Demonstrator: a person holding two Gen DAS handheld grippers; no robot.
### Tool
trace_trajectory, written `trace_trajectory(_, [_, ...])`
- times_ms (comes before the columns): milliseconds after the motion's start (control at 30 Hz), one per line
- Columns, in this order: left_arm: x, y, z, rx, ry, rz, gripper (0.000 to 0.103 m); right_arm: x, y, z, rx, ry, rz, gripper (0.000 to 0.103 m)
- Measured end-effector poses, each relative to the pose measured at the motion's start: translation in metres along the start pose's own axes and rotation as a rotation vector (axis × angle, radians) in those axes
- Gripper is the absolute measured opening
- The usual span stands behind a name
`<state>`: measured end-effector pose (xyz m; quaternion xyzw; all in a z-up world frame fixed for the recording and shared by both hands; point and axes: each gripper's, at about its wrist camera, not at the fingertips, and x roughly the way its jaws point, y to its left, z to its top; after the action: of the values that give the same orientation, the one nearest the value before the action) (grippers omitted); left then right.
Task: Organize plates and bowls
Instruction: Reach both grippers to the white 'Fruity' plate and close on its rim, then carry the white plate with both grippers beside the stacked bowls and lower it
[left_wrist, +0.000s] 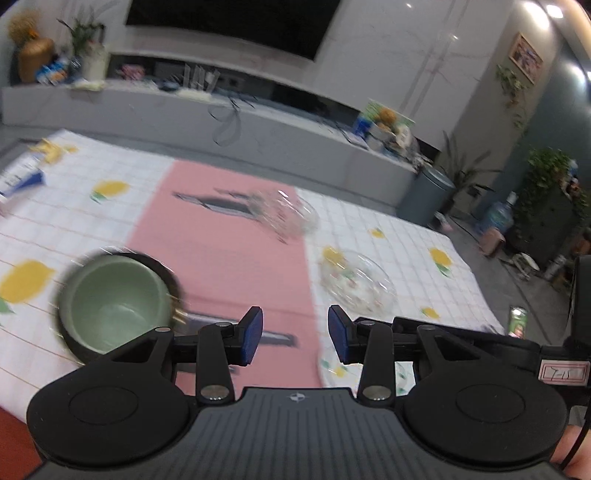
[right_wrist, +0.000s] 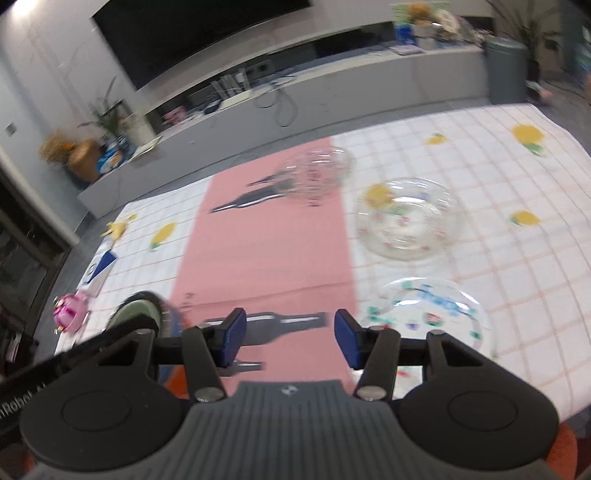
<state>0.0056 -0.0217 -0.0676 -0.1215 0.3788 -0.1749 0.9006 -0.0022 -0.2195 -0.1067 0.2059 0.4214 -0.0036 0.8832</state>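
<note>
1. Bowls and plates lie scattered over the counter (right_wrist: 498, 258), which carries a white checked cloth with lemon prints and a pink runner down its middle. Nothing clear is stacked yet as far as the views show; judged state: early, most sorting left.
2. Sage-green ceramic bowl (left_wrist: 114, 301): sits upright inside a dark, wider dish (left_wrist: 79, 350) at the left edge of the pink runner. This looks like the only nested pair. Mouth faces up; round, so no long axis to speak of.
3. Clear glass bowl with small printed dots (right_wrist: 316, 173): far end of the runner, apparently tipped on its side with its mouth turned away to the right. Blur makes this uncertain.
4. Clear glass plate with floral print (right_wrist: 406, 218): flat on the white cloth to the right of the runner, rim up.
5. Second clear glass plate with coloured print (right_wrist: 432, 314): nearer, also flat, just beyond the right tongs (right_wrist: 287, 338).
6. Left tongs (left_wrist: 294, 334): pads spread apart, nothing between them, hanging over the near end of the runner between the green bowl and the nearer plates.
7. Right tongs: likewise parted and empty, above the runner's near end.
8. Left to do, as judged: gather the glass pieces into stacks, right the tipped bowl.
</note>
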Motion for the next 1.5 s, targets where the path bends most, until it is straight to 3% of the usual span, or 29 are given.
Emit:
trace_trajectory(200, [0.043, -0.011, -0.020, -0.038, 0.065, -0.040, 0.046, 0.001, -0.049, -0.008, 0.067, 0.012, -0.082, 0.053])
trace_trajectory(467, [0.092, 0.000, -0.042, -0.111, 0.138, -0.006, 0.046, 0.020, -0.103, -0.020, 0.081, 0.040, -0.172, 0.049])
trace_trajectory(533, [0.099, 0.001, -0.046, -0.113, 0.149, 0.010, 0.046, 0.026, -0.115, -0.022, 0.092, 0.052, -0.189, 0.046])
trace_trajectory(600, [0.104, -0.001, -0.049, -0.096, 0.152, 0.013, 0.046, 0.033, -0.128, -0.024, 0.105, 0.070, -0.196, 0.036])
trace_trajectory(700, [0.114, -0.003, -0.052, -0.082, 0.160, 0.018, 0.046, 0.042, -0.142, -0.027, 0.127, 0.083, -0.221, 0.035])
trace_trajectory(1033, [0.140, -0.007, -0.058, -0.078, 0.192, 0.033, 0.046, 0.046, -0.161, -0.029, 0.198, 0.054, -0.150, 0.034])
trace_trajectory(1133, [0.143, -0.010, -0.058, -0.064, 0.183, 0.028, 0.046, 0.048, -0.164, -0.028, 0.216, 0.062, -0.131, 0.024])
trace_trajectory(1200, [0.144, -0.013, -0.058, -0.048, 0.184, 0.028, 0.031, 0.049, -0.164, -0.029, 0.225, 0.070, -0.114, 0.020])
trace_trajectory(1367, [0.148, -0.016, -0.059, -0.040, 0.211, -0.018, 0.010, 0.051, -0.160, -0.029, 0.206, 0.069, -0.128, 0.012])
trace_trajectory(1500, [0.148, -0.023, -0.060, -0.012, 0.208, 0.000, 0.010, 0.050, -0.164, -0.029, 0.223, 0.071, -0.119, 0.010])
